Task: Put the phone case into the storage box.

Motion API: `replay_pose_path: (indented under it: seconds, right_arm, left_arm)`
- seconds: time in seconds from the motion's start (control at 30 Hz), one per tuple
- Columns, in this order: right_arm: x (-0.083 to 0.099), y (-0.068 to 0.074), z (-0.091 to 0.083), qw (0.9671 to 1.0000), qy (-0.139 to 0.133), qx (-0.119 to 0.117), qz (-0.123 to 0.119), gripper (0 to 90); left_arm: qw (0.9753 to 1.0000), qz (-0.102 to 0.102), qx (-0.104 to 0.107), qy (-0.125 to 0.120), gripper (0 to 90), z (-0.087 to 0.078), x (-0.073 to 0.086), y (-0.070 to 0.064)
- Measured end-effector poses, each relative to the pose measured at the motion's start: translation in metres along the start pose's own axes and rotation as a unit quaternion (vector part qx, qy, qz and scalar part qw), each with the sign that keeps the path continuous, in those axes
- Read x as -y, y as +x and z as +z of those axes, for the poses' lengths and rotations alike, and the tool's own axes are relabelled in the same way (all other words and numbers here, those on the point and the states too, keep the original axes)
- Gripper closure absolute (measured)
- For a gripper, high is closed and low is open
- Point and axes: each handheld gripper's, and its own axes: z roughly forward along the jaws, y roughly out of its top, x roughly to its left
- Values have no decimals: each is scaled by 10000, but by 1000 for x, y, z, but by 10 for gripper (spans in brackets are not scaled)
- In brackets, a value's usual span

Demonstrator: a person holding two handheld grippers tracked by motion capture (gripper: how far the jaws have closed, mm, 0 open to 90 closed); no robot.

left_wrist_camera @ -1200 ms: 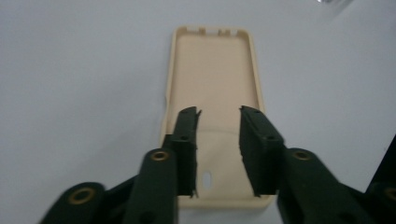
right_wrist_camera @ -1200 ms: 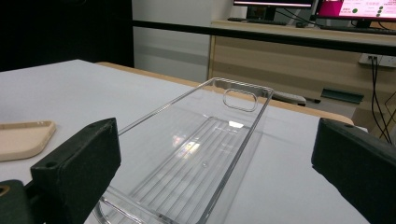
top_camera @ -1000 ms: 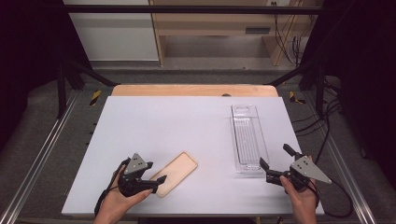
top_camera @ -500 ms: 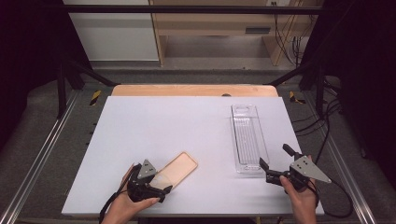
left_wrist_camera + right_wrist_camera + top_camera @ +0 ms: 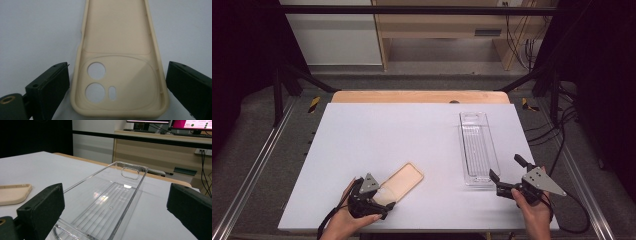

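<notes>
Straddling the near end of the beige phone case [image 5: 117,75] with the left gripper [image 5: 371,199], jaws standing wide on either side, not touching it. Lying flat at seven o'clock on the white table [image 5: 412,135], inner side up, camera cutouts nearest the jaws. Hovering at five o'clock with the right gripper [image 5: 507,175], jaws spread wide, facing the near end of the clear plastic tray [image 5: 477,147].

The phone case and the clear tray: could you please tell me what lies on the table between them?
Nothing does: in the high view, only bare white table separates the beige phone case from the clear tray.
</notes>
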Motion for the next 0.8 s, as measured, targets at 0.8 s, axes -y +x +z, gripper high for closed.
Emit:
replay_pose_path:
  seconds: [0.8]
  right_arm:
    - [-3, 1, -4, 9999, -91, 23, 45, 17]
  left_arm:
    - [9988, 489, -65, -24, 116, -3, 3, -2]
